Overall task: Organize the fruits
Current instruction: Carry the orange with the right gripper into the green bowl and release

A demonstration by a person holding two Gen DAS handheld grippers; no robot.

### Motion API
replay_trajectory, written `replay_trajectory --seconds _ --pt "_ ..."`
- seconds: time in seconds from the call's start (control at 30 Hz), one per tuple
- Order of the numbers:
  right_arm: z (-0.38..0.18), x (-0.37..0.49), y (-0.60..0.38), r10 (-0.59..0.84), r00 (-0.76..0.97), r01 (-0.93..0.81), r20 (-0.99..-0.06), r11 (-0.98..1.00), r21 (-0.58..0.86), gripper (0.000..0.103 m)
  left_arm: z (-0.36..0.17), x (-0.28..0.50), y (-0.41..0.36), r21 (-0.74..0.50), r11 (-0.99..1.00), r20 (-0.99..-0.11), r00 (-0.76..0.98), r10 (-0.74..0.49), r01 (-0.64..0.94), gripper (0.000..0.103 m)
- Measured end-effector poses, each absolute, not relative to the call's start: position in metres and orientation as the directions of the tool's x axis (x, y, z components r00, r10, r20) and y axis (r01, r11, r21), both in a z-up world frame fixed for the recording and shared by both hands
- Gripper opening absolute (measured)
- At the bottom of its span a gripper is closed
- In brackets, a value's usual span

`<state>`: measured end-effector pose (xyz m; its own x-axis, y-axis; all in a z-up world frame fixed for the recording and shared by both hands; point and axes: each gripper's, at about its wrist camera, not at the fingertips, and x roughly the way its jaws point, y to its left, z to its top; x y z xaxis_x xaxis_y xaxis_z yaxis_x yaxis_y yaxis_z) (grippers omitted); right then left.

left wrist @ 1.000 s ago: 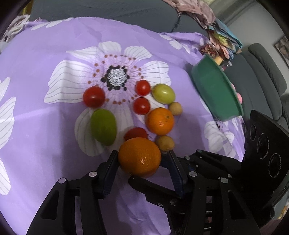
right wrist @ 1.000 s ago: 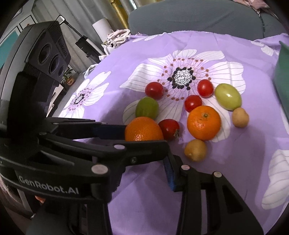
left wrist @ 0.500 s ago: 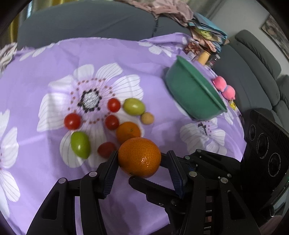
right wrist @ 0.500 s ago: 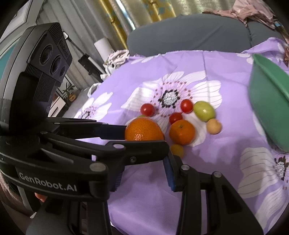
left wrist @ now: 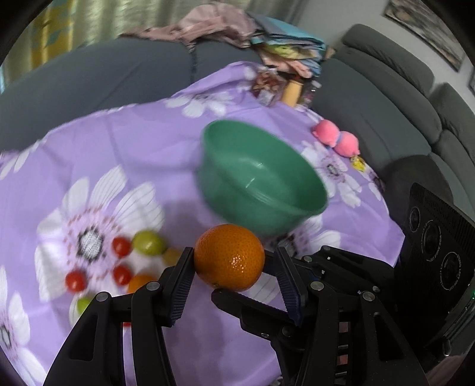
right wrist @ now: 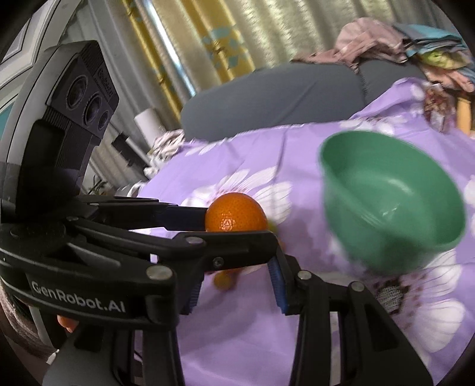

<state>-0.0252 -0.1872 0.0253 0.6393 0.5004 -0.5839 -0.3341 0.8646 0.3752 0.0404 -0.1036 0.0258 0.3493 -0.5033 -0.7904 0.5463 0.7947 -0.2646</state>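
Note:
My left gripper [left wrist: 230, 261] is shut on an orange [left wrist: 229, 257] and holds it in the air, just short of the green bowl [left wrist: 261, 178]. The orange [right wrist: 234, 212] and the left gripper also show in the right wrist view. The bowl [right wrist: 392, 205] looks empty. The other fruits lie on the purple flowered cloth at lower left: red tomatoes [left wrist: 121, 246], a green fruit [left wrist: 148, 242] and a second orange [left wrist: 139, 282]. My right gripper [right wrist: 234, 285] is open and empty, with the left gripper's fingers across its view.
A pink soft toy [left wrist: 337, 139] lies past the bowl near the cloth's right edge. Packets and a jar [left wrist: 292, 90] stand at the far corner. A grey sofa [left wrist: 400, 98] wraps round the back and right, with a clothes pile [left wrist: 237, 26] on it.
Both grippers have risen and swung right toward the bowl, the left one carrying the orange. The fruit pile has dropped to the lower left and the bowl has come into full view.

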Motion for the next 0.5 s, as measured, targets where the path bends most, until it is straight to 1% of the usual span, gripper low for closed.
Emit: replay_trajectory --seconds 0.17,0.27,0.5 --pt "0.038 -0.019 -0.221 0.453 0.698 -0.282 -0.555 0.886 0.368 0.040 0.038 0.050 -0.144 -0.237 0.753 -0.774 0.348 -0.528 0.614 0.054" --pt "0.041 -0.015 -0.238 0.422 0.723 -0.250 -0.547 0.898 0.361 0.040 0.040 0.056 -0.161 -0.246 0.730 -0.769 0.330 -0.547 0.637 0.054" --pt "0.032 -0.004 -0.274 0.366 0.737 -0.174 -0.568 0.915 0.363 0.041 0.027 0.074 -0.198 -0.282 0.696 -0.783 0.261 -0.565 0.660 0.054"
